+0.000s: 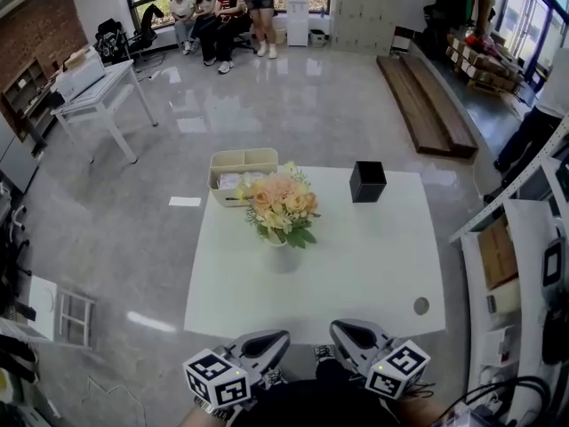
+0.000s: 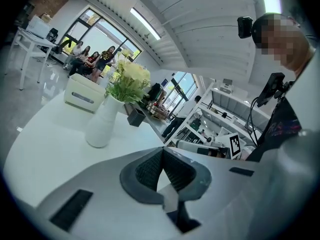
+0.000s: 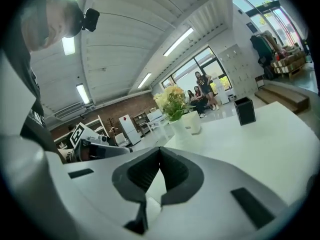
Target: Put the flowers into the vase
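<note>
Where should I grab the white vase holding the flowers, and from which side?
Probably grip the vase at its narrow neck, just under the blooms, coming in level from the near table edge: its body widens below, and the flowers overhang the top.

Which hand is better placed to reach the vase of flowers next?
Probably the left. In the head view the left gripper sits almost straight in front of the vase, while the right gripper lies off to the side. Both have their fingers shut and empty.
</note>
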Demonstrator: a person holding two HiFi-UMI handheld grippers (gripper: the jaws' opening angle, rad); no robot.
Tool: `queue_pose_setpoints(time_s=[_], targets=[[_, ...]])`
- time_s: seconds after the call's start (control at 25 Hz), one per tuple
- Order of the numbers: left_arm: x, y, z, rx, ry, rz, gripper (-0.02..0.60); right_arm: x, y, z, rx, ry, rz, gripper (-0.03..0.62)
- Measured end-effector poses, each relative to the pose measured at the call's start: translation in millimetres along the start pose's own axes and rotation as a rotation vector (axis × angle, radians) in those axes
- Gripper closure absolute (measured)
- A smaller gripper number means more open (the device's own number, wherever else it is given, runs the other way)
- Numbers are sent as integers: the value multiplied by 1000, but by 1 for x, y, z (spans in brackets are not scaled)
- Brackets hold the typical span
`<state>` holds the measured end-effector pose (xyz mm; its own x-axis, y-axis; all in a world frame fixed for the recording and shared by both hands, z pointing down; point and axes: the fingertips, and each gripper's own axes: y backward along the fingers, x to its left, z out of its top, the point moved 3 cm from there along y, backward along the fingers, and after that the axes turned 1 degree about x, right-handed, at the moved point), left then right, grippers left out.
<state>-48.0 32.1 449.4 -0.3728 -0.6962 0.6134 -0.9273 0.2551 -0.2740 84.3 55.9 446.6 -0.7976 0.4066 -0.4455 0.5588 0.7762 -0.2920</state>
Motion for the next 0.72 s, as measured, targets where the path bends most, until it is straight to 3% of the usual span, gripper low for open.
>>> queue_pose_setpoints(time_s=[0.32, 0.72], targets=[[-5, 6, -13, 10, 10, -4, 580, 14, 9, -18, 3, -97, 11, 591], [-7, 13, -13, -6, 7, 12, 580, 26, 6, -17, 16, -64, 38, 591]])
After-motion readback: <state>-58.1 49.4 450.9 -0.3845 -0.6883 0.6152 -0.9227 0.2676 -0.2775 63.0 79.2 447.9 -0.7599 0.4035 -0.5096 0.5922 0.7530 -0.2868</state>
